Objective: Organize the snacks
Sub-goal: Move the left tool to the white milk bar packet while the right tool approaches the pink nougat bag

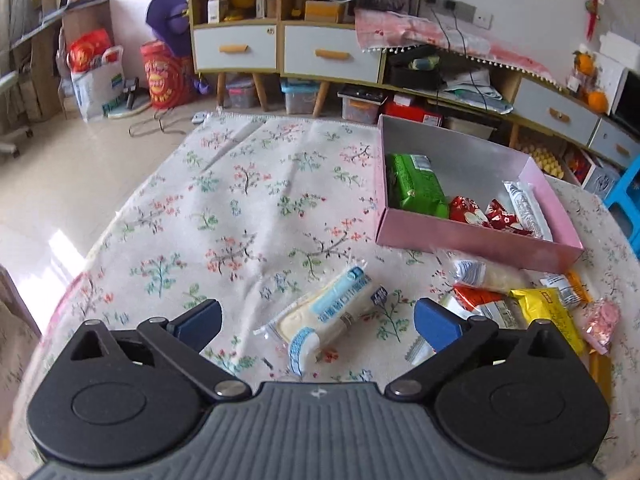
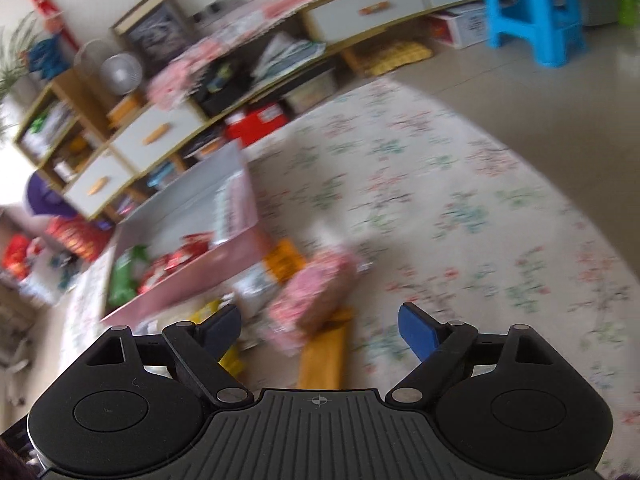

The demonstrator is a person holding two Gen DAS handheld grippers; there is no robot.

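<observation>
Left gripper (image 1: 318, 322) is hanging released, jaws wide, nothing pressed between them, over the long white-and-blue snack pack (image 1: 320, 320), which is lying on the floral cloth (image 1: 240, 200) near the front-left corner of the pink box (image 1: 472, 240). The pack is looking light and soft, with a slick crinkly wrapper, likely squashy; best taken across the middle of its narrow width, gently, not by the sealed ends.

Inside the pink box: a green pack (image 1: 418, 186), red wrapped sweets (image 1: 480, 212) and a white stick pack (image 1: 528, 210) are already sitting. In front of the box, loose: a yellow packet (image 1: 548, 312).

Right gripper (image 2: 320, 328) is also standing released, nothing clamped, aimed at a pink speckled bag (image 2: 316, 292) just right of the box's front corner, lying over an orange-brown bar (image 2: 324, 356). The view is blurred; the bag is probably light and floppy, so grip its body.
</observation>
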